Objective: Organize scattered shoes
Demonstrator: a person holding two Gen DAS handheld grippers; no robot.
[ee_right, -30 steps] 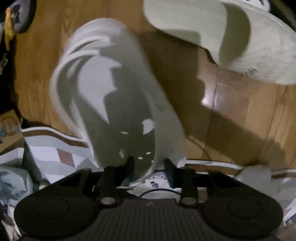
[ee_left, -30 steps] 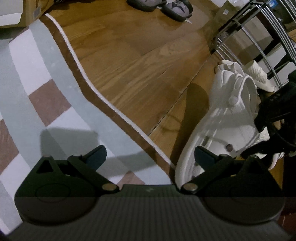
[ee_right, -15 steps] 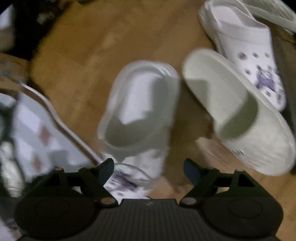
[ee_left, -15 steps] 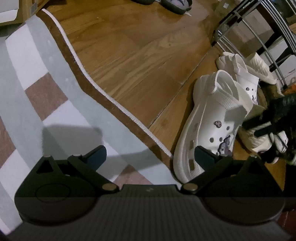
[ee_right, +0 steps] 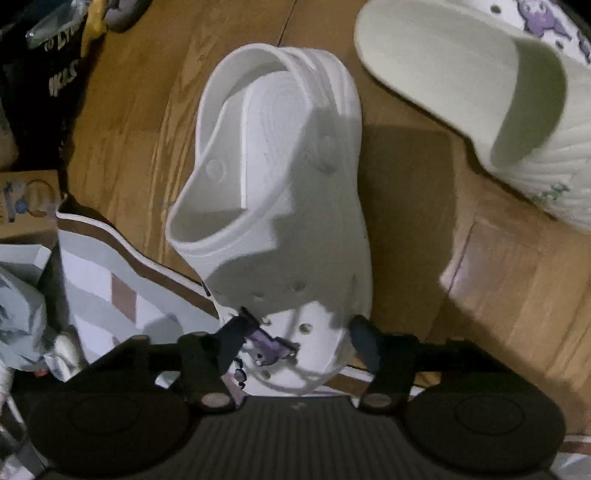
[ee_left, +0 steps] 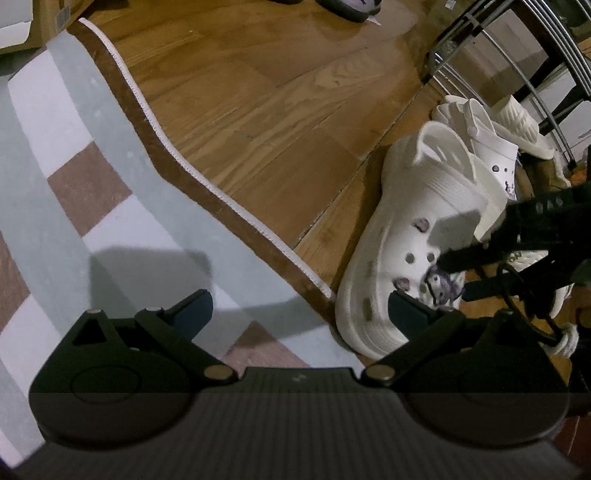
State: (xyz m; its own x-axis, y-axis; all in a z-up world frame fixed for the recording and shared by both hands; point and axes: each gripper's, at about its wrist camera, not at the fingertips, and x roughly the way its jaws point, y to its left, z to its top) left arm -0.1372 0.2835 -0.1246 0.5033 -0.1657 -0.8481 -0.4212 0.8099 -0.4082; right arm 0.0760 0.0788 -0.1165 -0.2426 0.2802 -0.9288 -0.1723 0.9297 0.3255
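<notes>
A white clog [ee_right: 280,184] with purple charms lies upright on the wood floor, its toe over the rug's edge. My right gripper [ee_right: 300,334] straddles that toe. Its jaws are closing, and both pads touch the toe's sides. The left wrist view shows the same clog [ee_left: 417,236], with the right gripper [ee_left: 465,275] reaching onto its toe from the right. My left gripper [ee_left: 299,310] hovers open over the rug with nothing between its fingers. The matching clog [ee_left: 491,155] and a cream ribbed slide [ee_right: 480,92] lie just beyond.
A checked rug [ee_left: 74,147] with a brown border covers the left floor. A metal shoe rack [ee_left: 517,55] stands at the upper right. Grey slippers [ee_left: 351,7] lie far back. A cardboard box [ee_left: 22,22] sits in the top left corner, and a black bag [ee_right: 37,74] lies left of the clog.
The right gripper carried the clog, opened wide and left it on the floor beside the slide. Its jaws have now narrowed around the toe. The left gripper has stayed put.
</notes>
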